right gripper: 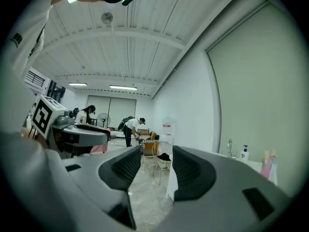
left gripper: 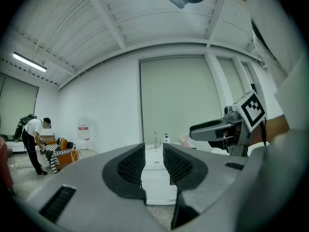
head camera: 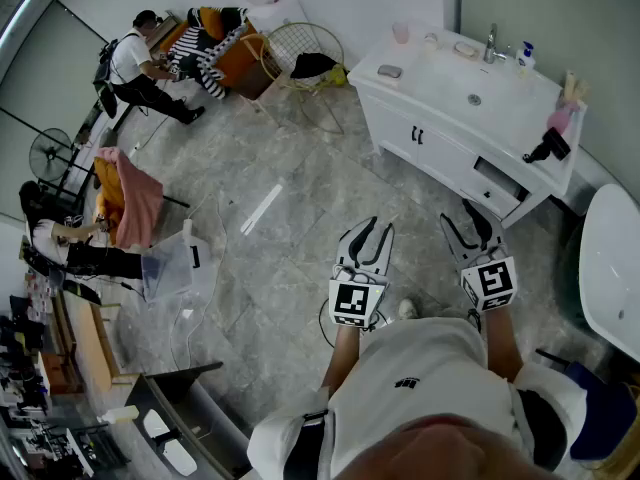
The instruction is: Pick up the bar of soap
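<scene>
A white vanity [head camera: 430, 118] with a sink stands across the floor, ahead and to the right. On its counter lie a small grey oblong thing [head camera: 389, 71] at the left end and a pale oval thing [head camera: 465, 50] by the faucet [head camera: 490, 43]; I cannot tell which is the bar of soap. My left gripper [head camera: 378, 230] and right gripper [head camera: 460, 216] hover side by side over the floor, well short of the vanity. Both are open and hold nothing. The left gripper view looks between its jaws [left gripper: 154, 151] at the vanity front [left gripper: 157, 178]. The right gripper [right gripper: 157, 166] faces the room.
A pump bottle [head camera: 525, 56], a cup [head camera: 400, 33], a pink item [head camera: 562, 118] and a black hair dryer [head camera: 548, 146] sit on the counter. A wire chair [head camera: 305, 58] stands left of the vanity, a white tub [head camera: 615, 268] at right. People work at far left [head camera: 140, 63].
</scene>
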